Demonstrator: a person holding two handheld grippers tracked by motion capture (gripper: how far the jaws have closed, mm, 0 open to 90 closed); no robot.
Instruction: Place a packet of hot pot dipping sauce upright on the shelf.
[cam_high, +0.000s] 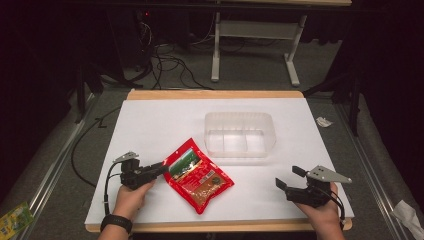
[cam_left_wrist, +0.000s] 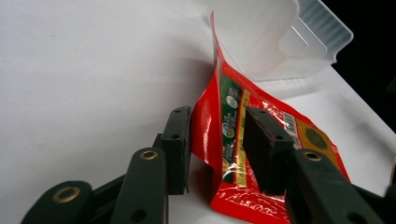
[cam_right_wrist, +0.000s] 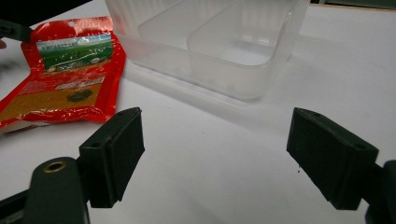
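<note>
A red snack pouch (cam_high: 197, 175) with a green picture panel lies on the white table top, near the front left. My left gripper (cam_high: 162, 169) reaches in from the left, rolled onto its side. Its jaws straddle the pouch's near left edge (cam_left_wrist: 210, 130), and that edge stands between the two pads (cam_left_wrist: 180, 135). I see no firm pinch on it, so the left gripper (cam_left_wrist: 217, 116) is open. Near the front right edge, my right gripper (cam_high: 289, 177) rests wide open with bare table between its jaws (cam_right_wrist: 215, 135). It faces the pouch (cam_right_wrist: 60, 70).
A clear plastic container (cam_high: 239, 116) with inner dividers stands behind the pouch at mid-table, also seen in the left gripper view (cam_left_wrist: 299, 42) and close ahead in the right gripper view (cam_right_wrist: 210, 70). Beyond the table's far edge are cables and a white metal frame on the floor.
</note>
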